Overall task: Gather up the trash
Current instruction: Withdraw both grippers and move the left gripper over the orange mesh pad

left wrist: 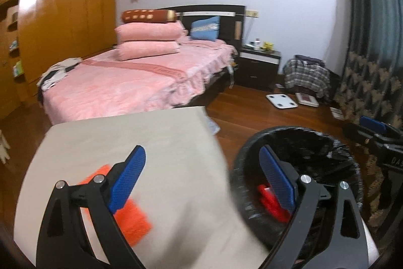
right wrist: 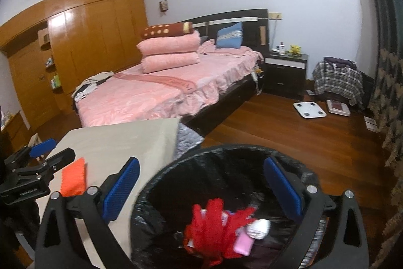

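Right hand-held gripper over black-lined bin, jaws spread wide, nothing between pads; red trash in bin directly below. Left hand-held gripper above counter, jaws wide, empty; orange cloth on counter under left finger.

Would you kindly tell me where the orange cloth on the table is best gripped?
Probably by its near edge, coming from above with the left gripper, whose open jaws already straddle that part of the table. The orange cloth lies flat, so pinching a raised edge or fold should suit better than its middle.
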A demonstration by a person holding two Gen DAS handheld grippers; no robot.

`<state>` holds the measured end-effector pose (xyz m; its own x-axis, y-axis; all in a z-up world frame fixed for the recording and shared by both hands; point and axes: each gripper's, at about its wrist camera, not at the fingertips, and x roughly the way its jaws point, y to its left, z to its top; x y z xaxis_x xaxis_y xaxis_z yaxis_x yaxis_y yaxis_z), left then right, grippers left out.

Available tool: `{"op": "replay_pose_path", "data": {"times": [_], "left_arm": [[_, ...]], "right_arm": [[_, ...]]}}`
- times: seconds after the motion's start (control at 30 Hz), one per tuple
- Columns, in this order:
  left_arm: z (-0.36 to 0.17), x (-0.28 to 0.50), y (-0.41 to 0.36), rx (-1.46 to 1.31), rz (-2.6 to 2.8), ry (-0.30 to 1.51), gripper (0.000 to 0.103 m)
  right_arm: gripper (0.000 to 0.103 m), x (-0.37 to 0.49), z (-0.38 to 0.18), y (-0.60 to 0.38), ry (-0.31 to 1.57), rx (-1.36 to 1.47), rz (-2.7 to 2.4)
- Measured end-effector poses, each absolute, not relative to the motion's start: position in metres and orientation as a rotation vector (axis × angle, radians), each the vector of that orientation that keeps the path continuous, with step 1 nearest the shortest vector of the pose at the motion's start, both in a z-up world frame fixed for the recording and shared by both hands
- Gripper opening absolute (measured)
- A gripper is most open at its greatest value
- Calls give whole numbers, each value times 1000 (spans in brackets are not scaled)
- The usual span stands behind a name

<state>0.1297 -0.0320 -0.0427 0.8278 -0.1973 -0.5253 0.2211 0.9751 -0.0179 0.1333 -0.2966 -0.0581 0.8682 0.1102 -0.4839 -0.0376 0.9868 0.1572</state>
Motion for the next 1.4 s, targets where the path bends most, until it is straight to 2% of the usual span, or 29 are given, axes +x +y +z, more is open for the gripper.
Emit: {"op": "replay_pose_path", "data": {"times": [0.43, 0.67, 0.97, 1.4], "left_arm": [[-63, 125, 92, -1, 23, 585, 89], [-91, 134, 126, -21, 61, 646, 86], [-133, 156, 132, -17, 48, 743, 79], [-167, 177, 133, -108, 9, 837, 72]], "right_arm": [[97, 168, -78, -176, 546, 111, 295], [96, 187, -98, -128, 588, 71, 354], [77, 201, -117, -102, 635, 23, 387], [73, 211, -132, -98, 672, 15, 406]]}}
